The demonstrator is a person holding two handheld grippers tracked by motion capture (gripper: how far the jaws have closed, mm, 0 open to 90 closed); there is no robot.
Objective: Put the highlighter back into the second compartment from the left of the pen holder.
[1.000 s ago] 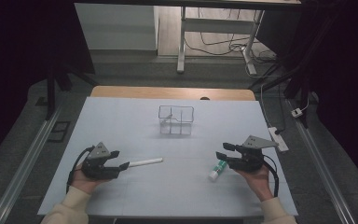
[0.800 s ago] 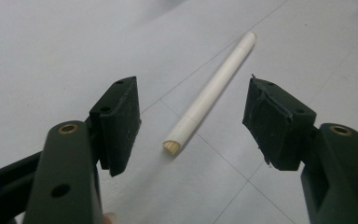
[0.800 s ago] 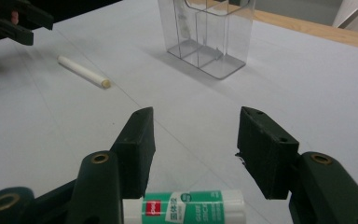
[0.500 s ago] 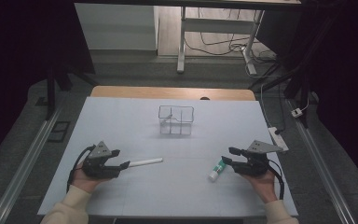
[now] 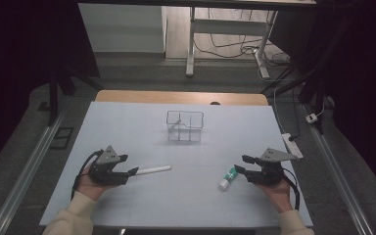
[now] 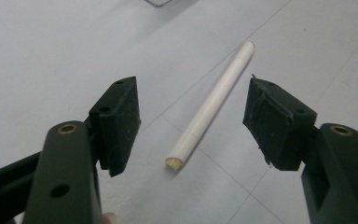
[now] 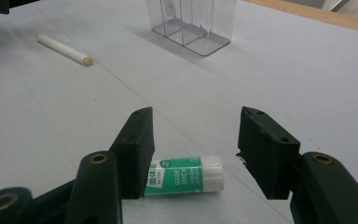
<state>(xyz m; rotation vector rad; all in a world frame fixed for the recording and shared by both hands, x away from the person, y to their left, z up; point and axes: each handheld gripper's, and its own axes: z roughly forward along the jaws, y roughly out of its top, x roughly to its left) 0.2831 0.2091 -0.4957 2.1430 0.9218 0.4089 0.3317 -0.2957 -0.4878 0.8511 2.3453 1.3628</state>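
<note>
Looking down, I see the table [image 5: 127, 122] with a clear divided box [image 5: 184, 126] standing toward its far middle, well apart from both hands. My left gripper [image 5: 129, 173] sits near the front left with its jaws spread and nothing clamped; the white stick [image 5: 152, 170] lies flat on the table between them, untouched, its near end toward the camera in the left gripper view [image 6: 212, 100]. My right gripper [image 5: 240, 165] sits front right, jaws likewise released, and the glue stick [image 5: 226, 178] lies on its side just before them, crosswise, partly behind one pad in the right gripper view [image 7: 186, 177].
</note>
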